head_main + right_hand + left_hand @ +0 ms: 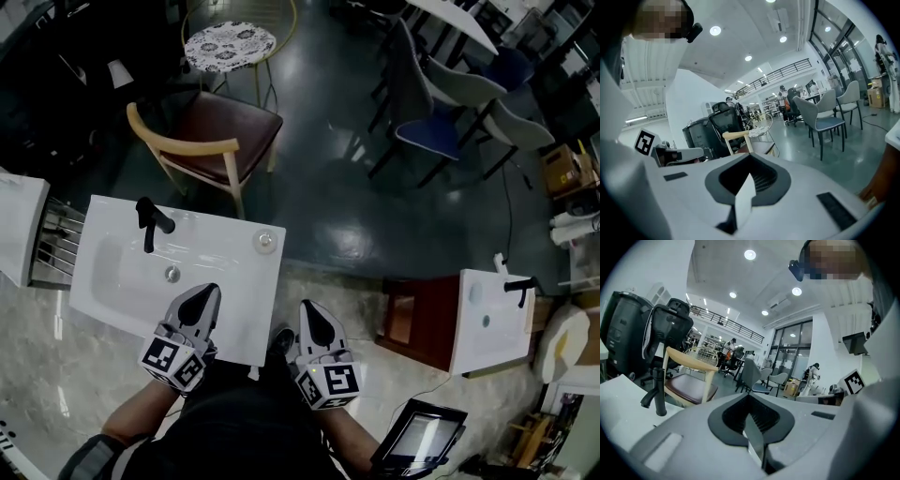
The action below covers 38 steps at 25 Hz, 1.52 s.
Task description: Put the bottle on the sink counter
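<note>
From my feed, both claws sit low against the operator's body at the near edge of the white sink table (225, 281). The left claw (208, 289) is pinched fully together with nothing in it, and the right claw (309, 305) is likewise closed and empty; each claw's own camera shows only bare pads meeting.

The 1 thing I take for the bottle (265, 241) stands at the table's far right corner, well apart from the black faucet (150, 220) and outside the basin. I see only its round, shiny top, so I cannot tell its height or fill.

My guess is that it is small, light and smooth-walled, so easy to tip or let slip. If I had to take it, I would come in from the side and close on the body below the cap, gently, keeping it upright.
</note>
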Available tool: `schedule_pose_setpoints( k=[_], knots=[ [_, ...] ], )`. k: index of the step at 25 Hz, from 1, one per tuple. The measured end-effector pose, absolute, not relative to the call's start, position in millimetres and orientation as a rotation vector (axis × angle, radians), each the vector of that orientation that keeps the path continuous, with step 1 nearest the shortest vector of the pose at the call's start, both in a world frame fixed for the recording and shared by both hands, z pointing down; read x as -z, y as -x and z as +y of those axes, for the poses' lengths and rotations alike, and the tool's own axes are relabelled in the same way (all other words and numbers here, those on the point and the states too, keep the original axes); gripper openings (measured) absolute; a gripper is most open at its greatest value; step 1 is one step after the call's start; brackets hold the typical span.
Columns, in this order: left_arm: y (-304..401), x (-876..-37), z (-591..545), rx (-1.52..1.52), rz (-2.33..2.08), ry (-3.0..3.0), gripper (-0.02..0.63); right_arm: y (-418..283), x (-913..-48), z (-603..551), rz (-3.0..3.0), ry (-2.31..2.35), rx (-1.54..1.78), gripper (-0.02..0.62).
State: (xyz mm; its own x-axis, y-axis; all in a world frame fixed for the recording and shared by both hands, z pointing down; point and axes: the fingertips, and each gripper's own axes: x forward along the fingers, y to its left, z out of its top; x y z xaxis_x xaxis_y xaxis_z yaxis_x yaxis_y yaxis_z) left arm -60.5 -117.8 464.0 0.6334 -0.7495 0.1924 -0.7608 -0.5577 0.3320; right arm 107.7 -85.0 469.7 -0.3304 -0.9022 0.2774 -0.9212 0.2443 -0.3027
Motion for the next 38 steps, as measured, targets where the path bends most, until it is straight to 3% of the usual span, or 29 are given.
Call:
schedule_pose_setpoints(
  k=[22,33,38],
  knots=[
    [61,-410,-94,-0.012,-1.229,-2.536,0.003,-96,-395,-58,-2.543,-1.825,-0.373,-0.005],
    [57,-363,-150,0.007,-1.305,-2.743,0.003,-130,-357,-120,-2.457,-1.805,0.087,-0.005],
    [52,-344,-161,0.016,-1.398,-2.786,0.003,-124,-353,-126,-2.542,-1.889,-0.046,-0.005]
  ],
)
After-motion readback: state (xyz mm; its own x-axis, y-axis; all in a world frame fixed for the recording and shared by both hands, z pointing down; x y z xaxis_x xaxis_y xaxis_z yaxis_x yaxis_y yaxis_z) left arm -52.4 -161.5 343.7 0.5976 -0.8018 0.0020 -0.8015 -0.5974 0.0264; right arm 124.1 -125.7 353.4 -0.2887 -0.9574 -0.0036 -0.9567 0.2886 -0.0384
